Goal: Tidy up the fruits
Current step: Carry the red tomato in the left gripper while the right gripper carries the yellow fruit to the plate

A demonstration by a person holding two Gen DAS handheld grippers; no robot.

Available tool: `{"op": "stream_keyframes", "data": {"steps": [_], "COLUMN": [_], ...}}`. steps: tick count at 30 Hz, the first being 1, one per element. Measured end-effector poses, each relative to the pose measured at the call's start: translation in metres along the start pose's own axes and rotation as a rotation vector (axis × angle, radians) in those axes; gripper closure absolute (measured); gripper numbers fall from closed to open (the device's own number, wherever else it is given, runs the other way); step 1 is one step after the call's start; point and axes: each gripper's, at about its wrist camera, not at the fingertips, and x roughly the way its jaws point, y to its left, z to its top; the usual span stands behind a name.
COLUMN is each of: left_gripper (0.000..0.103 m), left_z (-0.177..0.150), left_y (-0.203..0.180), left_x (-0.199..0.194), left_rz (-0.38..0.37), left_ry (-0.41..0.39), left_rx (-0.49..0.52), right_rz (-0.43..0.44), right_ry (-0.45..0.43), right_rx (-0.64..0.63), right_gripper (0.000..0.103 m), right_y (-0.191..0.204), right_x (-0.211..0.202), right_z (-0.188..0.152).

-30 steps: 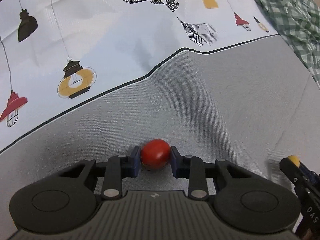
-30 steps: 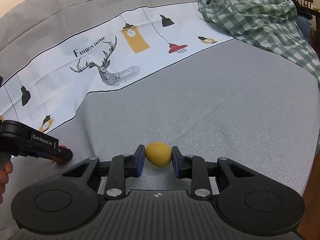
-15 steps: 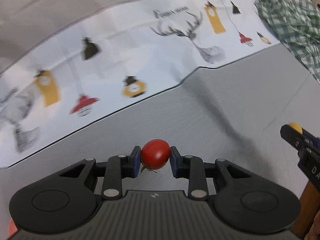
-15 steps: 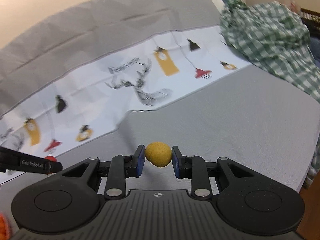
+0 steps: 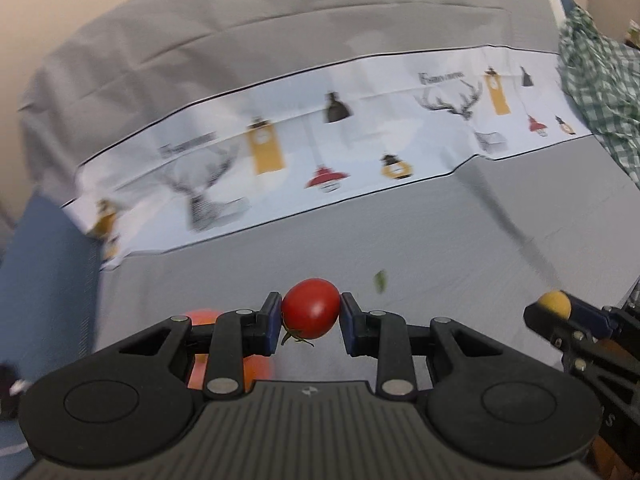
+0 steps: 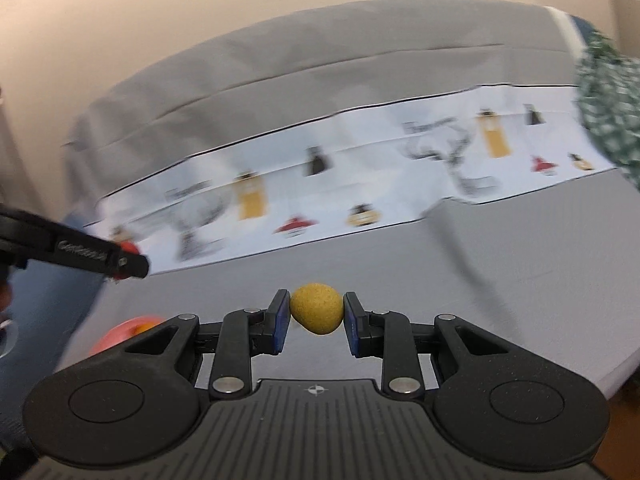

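A red tomato [image 5: 310,308] with a small green stem is clamped in my left gripper [image 5: 309,322], held well above the grey bed cover [image 5: 440,240]. My right gripper [image 6: 316,318] is shut on a small yellow fruit [image 6: 316,308], also lifted off the cover. In the left wrist view the right gripper [image 5: 560,314] shows at the right edge with the yellow fruit [image 5: 554,303] at its tip. In the right wrist view the left gripper [image 6: 120,264] reaches in from the left, a bit of red tomato [image 6: 129,247] showing. An orange-red bowl or plate [image 5: 204,320] lies below, mostly hidden behind my left fingers.
A white printed cloth [image 5: 320,160] with lamps and deer heads crosses the bed. A green checked fabric [image 5: 600,92] is heaped at the right. A small green leaf scrap [image 5: 380,281] lies on the grey cover. A blue surface [image 5: 44,280] lies off the bed's left edge. The orange-red dish [image 6: 128,330] sits low left.
Both grippers have risen off the grey cover and swung left with their fruits held. The bed's left end and the orange-red dish have come into view.
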Motion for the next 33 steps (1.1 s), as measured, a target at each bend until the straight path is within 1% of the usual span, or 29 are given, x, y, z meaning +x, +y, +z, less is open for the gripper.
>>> {"op": "stream_keyframes", "data": {"steps": [3,6,8,10,13,16,18,20,22,24,33], "left_gripper": [0.069,0.069,0.069,0.069,0.069,0.069,0.069,0.069,0.069,0.069,0.069], "left_z": [-0.033,-0.07,-0.094,-0.119,-0.152,-0.18,-0.195,-0.207,-0.216,-0.22,-0.225], "left_y": [0.028,0.051,0.066,0.08,0.098,0.111,0.116,0.12,0.122,0.122,0.114], "left_x": [-0.032,-0.057,-0.071,-0.086,-0.105,-0.123,-0.134,-0.143,-0.15,-0.156,-0.164], "left_rz": [0.034,0.064,0.086,0.098,0.132,0.16,0.197,0.215,0.214,0.211,0.187], "left_ry": [0.009,0.036,0.063,0.082,0.094,0.097,0.087,0.084,0.087,0.083,0.066], "left_rx": [-0.046,-0.098,-0.134,-0.181,-0.246,-0.311,-0.342,-0.375,-0.418,-0.44,-0.448], "right_rz": [0.085,0.174,0.239,0.282,0.314,0.324,0.326,0.328,0.325,0.322,0.315], "right_ry": [0.029,0.064,0.098,0.129,0.139,0.119,0.102,0.083,0.077,0.079,0.075], "right_rx": [-0.039,-0.083,-0.092,-0.109,-0.157,-0.217,-0.27,-0.32,-0.336,-0.338,-0.35], "right_gripper": [0.073,0.073,0.073,0.073,0.073,0.073,0.073,0.073,0.073,0.073,0.073], "right_y": [0.036,0.072,0.088,0.103,0.12,0.134,0.142,0.148,0.151,0.151,0.153], "right_x": [-0.024,-0.049,-0.061,-0.072,-0.089,-0.109,-0.119,-0.13,-0.133,-0.136,-0.147], "right_z": [-0.01,-0.021,-0.028,-0.033,-0.039,-0.047,-0.051,-0.054,-0.055,-0.055,-0.058]}}
